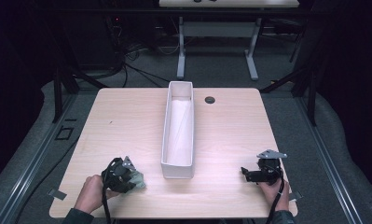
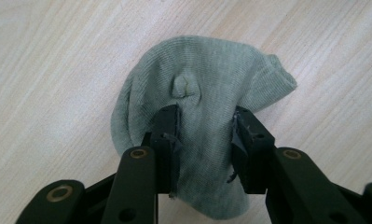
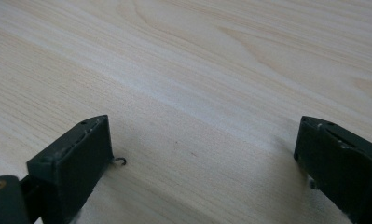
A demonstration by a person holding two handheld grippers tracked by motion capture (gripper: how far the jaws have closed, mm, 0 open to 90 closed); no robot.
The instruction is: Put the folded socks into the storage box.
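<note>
Left tool point(image 2: 206, 135): jaws pressed in on a bunched grey-green sock point(image 2: 197, 98), cloth squeezed between the two pads; it sits at the near left of the counter point(image 1: 127, 121), held by the person's left hand point(image 1: 91, 192).
Left tool, high view: seen at point(image 1: 127, 179), tilted down onto the sock, black cable trailing back over the wrist.
Sock: lies flat on the counter near its front edge, just left of the near end of the box, not touching it; crumpled, with a small pucker in the knit above the jaws; its far end fans out beyond the jaw tips, its near end runs back between the jaw arms.
Right tool point(image 3: 204, 154): jaws spread wide, nothing between them, bare wood under the gap.
Right tool, high view: at point(image 1: 249, 173), near the front right of the counter, held by the right hand point(image 1: 273, 192); grey three-cornered plate on top; well apart from the sock and the box.
Box point(image 1: 166, 140): long, narrow, white, open-topped; stands lengthwise down the middle of the counter, between the two tools; inside looks white, contents cannot be told.
Grommet point(image 1: 210, 100): small dark round fitting in the counter, right of the box's far end.
</note>
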